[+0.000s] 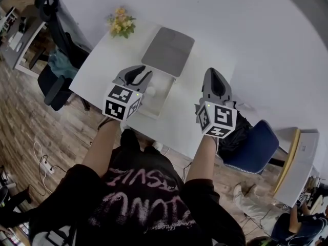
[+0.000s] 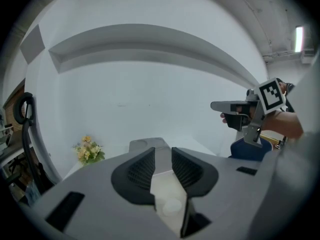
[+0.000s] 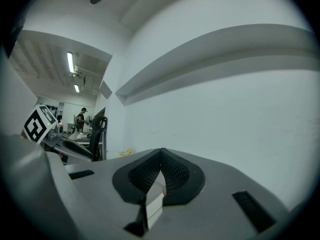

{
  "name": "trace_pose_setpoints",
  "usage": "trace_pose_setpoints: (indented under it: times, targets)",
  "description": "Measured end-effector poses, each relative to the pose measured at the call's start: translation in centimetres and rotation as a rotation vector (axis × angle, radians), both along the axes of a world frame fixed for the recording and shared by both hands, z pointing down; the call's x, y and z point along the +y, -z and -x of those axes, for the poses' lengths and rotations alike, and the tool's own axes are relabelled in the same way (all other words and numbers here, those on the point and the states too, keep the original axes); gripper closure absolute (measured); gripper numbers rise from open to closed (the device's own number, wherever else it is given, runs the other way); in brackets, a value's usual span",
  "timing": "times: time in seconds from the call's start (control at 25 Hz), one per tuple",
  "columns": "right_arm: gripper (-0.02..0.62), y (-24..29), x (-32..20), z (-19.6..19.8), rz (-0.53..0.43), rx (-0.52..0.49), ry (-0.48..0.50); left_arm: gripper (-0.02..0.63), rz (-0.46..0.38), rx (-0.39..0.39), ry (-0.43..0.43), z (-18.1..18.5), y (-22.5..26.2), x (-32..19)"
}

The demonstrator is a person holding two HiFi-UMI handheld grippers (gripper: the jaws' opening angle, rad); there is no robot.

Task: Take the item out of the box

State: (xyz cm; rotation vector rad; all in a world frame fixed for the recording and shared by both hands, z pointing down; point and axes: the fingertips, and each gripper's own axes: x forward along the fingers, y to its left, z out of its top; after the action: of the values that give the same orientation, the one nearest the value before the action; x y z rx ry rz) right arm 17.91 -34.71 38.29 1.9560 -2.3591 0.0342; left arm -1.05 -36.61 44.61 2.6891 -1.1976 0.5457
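Note:
An open box (image 1: pixel 163 88) lies on the white table (image 1: pixel 200 111), its grey lid (image 1: pixel 168 50) folded back on the far side. Inside the white tray sits a small pale round item (image 1: pixel 150 91), which shows below the jaws in the left gripper view as item (image 2: pixel 171 206). My left gripper (image 1: pixel 137 75) hovers over the box's near left part, jaws apart and nothing between them; its fingers (image 2: pixel 141 168) frame the lid (image 2: pixel 145 144). My right gripper (image 1: pixel 214 78) hangs over bare table right of the box, fingertips (image 3: pixel 159 156) touching, empty.
A small bunch of yellow flowers (image 1: pixel 121 23) stands at the table's far left corner. A black office chair (image 1: pixel 57 32) is left of the table and a blue chair (image 1: pixel 253 147) at its near right. A white wall runs behind the table.

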Motion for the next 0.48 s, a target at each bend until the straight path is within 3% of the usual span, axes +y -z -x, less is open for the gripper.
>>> trace_pose_setpoints:
  times: [0.48]
  targets:
    - [0.585,-1.4,0.1,-0.9,0.028,0.018,-0.013,0.459,0.290,-0.188,-0.048,-1.4,-10.3,0.6]
